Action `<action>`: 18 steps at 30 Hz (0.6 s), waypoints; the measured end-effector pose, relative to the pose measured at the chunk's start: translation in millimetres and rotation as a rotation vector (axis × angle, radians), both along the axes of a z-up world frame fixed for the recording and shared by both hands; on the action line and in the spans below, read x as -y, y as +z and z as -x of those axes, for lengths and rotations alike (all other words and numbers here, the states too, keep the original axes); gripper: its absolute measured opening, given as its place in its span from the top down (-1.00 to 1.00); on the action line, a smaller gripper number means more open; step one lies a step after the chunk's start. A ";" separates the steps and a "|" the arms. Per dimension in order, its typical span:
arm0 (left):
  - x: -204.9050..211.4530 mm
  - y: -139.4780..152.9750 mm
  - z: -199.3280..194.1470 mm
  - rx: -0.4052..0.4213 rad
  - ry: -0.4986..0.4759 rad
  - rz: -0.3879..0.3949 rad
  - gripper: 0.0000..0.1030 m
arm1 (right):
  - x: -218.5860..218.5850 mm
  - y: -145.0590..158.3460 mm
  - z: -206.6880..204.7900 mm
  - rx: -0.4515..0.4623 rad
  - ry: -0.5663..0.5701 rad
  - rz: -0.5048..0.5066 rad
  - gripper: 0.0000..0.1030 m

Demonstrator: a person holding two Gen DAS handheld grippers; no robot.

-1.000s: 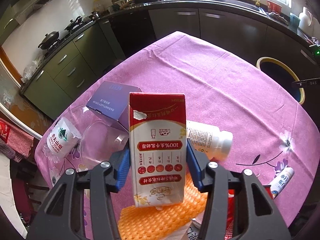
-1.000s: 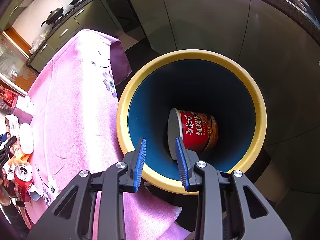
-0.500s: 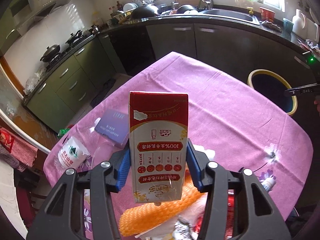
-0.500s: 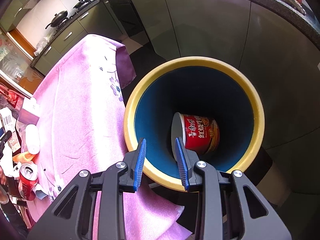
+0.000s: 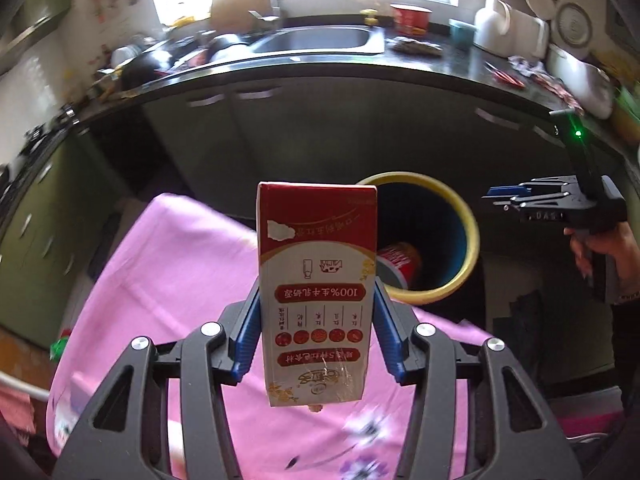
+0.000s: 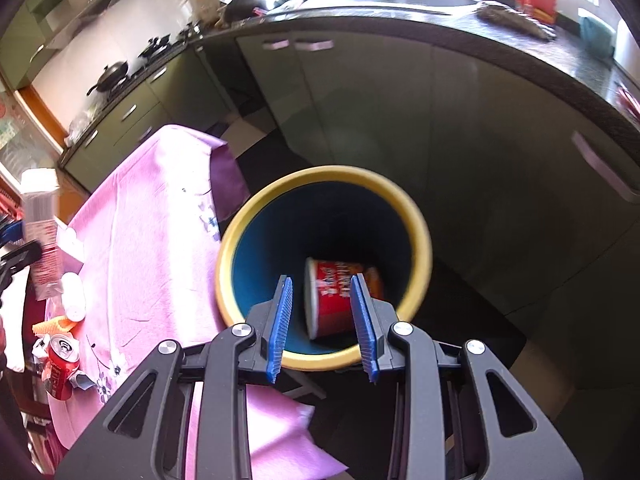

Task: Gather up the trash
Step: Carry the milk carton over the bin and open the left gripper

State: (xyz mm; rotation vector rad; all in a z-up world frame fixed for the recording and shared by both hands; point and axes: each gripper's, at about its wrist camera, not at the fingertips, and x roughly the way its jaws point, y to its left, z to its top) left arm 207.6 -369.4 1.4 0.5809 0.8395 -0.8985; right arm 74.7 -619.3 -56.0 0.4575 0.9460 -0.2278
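A red and white milk carton point(image 5: 316, 292) stands upside down between the blue pads of my left gripper point(image 5: 316, 284), which is shut on it above the pink tablecloth point(image 5: 168, 264). Beyond the carton, off the table's edge, sits a bin with a yellow rim point(image 5: 472, 236) and a red noodle cup point(image 5: 400, 260) inside. My right gripper point(image 6: 324, 304) hovers above that bin's rim point(image 6: 424, 240), open with nothing between its pads. The noodle cup point(image 6: 332, 308) lies on its side at the bottom. The carton point(image 6: 40, 232) shows at the left edge of the right wrist view.
A red can point(image 6: 60, 364), a white bottle point(image 6: 74, 296) and an orange foam net point(image 6: 52, 325) lie on the tablecloth point(image 6: 152, 240). Dark cabinets under a cluttered counter with a sink point(image 5: 320, 40) stand behind the bin. A person's hand point(image 5: 608, 252) holds the right gripper point(image 5: 520, 194).
My left gripper has lifted the carton and swung it across the table towards the bin; the other trash has dropped out of its view. The right gripper has drawn up and back from the bin.
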 end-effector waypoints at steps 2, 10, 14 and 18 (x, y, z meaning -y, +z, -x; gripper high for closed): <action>37.5 -12.7 -1.9 -0.043 -0.045 -0.009 0.05 | 9.6 -0.5 6.3 0.000 -0.014 -0.001 0.40; 140.9 -88.0 -24.3 -0.173 -0.057 -0.101 0.05 | 36.4 -10.4 20.7 -0.007 -0.039 -0.022 0.40; 162.8 -122.4 -30.3 -0.199 -0.032 -0.142 0.05 | 38.7 -17.5 22.1 -0.012 -0.031 -0.036 0.40; 172.7 -139.0 -30.8 -0.160 -0.010 -0.170 -0.39 | 38.4 -22.6 20.2 -0.020 -0.020 -0.046 0.40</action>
